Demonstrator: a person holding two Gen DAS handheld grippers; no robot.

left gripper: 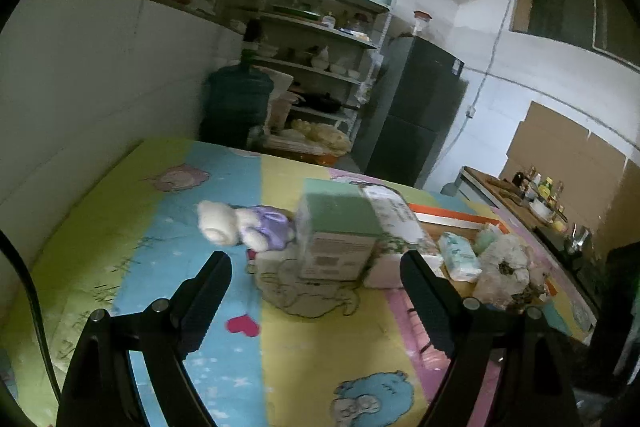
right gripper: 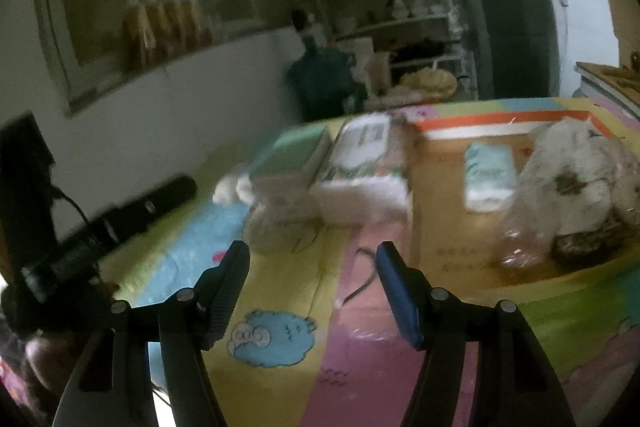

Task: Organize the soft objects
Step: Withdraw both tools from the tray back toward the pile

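Note:
A white plush bear in a purple dress lies on the colourful cartoon mat, left of a green-topped tissue box and a floral tissue pack. A light blue tissue packet and a clear bag of white stuffing lie in a flat cardboard tray. My left gripper is open and empty, just short of the green box. My right gripper is open and empty above the mat, before the floral pack; the bear is blurred.
A shelving rack with dishes, a large water bottle and a dark fridge stand behind the mat. A counter with bottles is at the right. The left gripper's dark body lies at the left of the right wrist view.

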